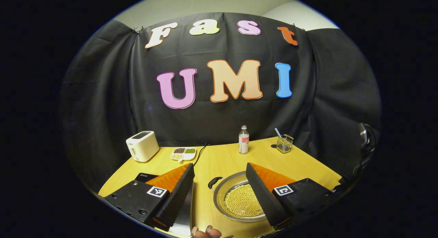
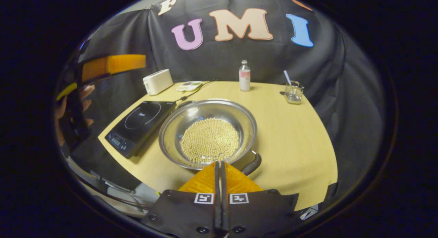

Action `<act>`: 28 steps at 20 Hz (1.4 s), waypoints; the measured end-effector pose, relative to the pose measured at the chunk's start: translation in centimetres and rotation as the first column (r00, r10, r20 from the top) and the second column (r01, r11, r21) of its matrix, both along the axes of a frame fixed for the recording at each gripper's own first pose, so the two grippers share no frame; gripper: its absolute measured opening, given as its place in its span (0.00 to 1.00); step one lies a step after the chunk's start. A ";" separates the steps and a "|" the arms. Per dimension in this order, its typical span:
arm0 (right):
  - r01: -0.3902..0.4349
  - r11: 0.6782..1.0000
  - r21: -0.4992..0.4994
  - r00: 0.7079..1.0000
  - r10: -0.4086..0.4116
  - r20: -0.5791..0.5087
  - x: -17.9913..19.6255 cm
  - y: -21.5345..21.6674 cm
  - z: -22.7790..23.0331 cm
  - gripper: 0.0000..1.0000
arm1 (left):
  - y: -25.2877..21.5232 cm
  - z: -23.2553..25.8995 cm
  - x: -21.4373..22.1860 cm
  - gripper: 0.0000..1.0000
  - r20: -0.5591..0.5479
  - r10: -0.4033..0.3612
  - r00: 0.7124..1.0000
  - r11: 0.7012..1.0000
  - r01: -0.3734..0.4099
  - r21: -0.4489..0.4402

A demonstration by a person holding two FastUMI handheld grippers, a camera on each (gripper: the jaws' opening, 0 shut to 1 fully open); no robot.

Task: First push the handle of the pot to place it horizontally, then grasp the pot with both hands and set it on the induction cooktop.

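A steel pot (image 2: 208, 132) holding pale beans stands on the wooden table (image 2: 294, 135), to the right of the black induction cooktop (image 2: 140, 123). One black pot handle (image 2: 252, 163) points toward me and a bit to the right; the other handle (image 2: 184, 102) points to the far left. My right gripper (image 2: 219, 166) is shut, with its tips at the pot's near rim just left of the near handle. My left gripper (image 1: 219, 165) is open wide above the table, and the pot (image 1: 236, 200) shows between its fingers with a handle (image 1: 215, 181) on the left. In the right gripper view a hand holds the left gripper (image 2: 109, 65) high at the left.
Along the back of the table stand a white toaster (image 2: 157, 81), a small divided dish of beans (image 2: 189, 85), a bottle (image 2: 244, 75) and a glass with a straw (image 2: 293, 92). A cable runs from the cooktop to the back. The table's front edge is near.
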State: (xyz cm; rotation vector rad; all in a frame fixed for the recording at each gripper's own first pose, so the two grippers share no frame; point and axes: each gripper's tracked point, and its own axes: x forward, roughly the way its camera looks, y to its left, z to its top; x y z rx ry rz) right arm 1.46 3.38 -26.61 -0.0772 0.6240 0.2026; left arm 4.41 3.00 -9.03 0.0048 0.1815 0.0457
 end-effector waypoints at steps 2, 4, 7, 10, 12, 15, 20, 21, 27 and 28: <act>-0.023 1.000 -0.001 0.999 0.023 -0.032 -0.1 0.1 -1.4 0.02 | 0.2 -0.3 0.1 0.98 -0.011 0.018 1.000 1.000 -0.019 -0.014; -0.039 0.999 0.005 0.997 0.039 -0.060 0.0 0.0 -2.5 0.02 | 0.6 -0.6 0.0 0.98 -0.024 0.042 0.999 0.999 -0.042 -0.023; -0.066 0.998 0.015 0.993 0.067 -0.097 0.3 0.0 -3.9 0.00 | 1.5 -1.1 -0.5 0.98 -0.044 0.089 0.995 0.996 -0.089 -0.012; -0.099 0.995 0.015 0.988 0.100 -0.120 0.7 -0.1 -4.7 0.03 | 2.4 -1.4 -1.0 0.98 -0.059 0.138 0.989 0.990 -0.138 -0.004; -0.121 0.992 0.021 0.984 0.123 -0.127 1.0 0.0 -4.9 0.03 | 2.6 -1.6 -1.3 0.98 -0.067 0.163 0.984 0.986 -0.164 -0.011; -0.157 0.987 0.022 0.978 0.159 -0.136 1.4 -0.2 -5.1 0.00 | 2.2 -1.9 -1.7 0.98 -0.082 0.193 0.978 0.981 -0.194 -0.012; -0.215 0.977 0.016 0.965 0.214 -0.149 2.0 -1.0 -5.4 0.02 | 1.6 -1.9 -2.1 0.98 -0.090 0.245 0.965 0.969 -0.247 -0.011; -0.220 0.975 0.021 0.964 0.221 -0.151 2.4 -1.2 -5.3 0.02 | 1.4 -1.8 -2.2 0.98 -0.090 0.255 0.963 0.966 -0.257 -0.012; -0.268 0.963 0.019 0.950 0.267 -0.162 3.3 -3.0 -5.3 0.02 | 0.5 -2.1 -2.8 0.98 -0.103 0.313 0.944 0.948 -0.318 -0.030; -0.276 0.961 0.019 0.947 0.275 -0.164 3.3 -3.3 -5.3 0.02 | 0.4 -2.1 -2.9 0.98 -0.104 0.322 0.941 0.944 -0.327 -0.036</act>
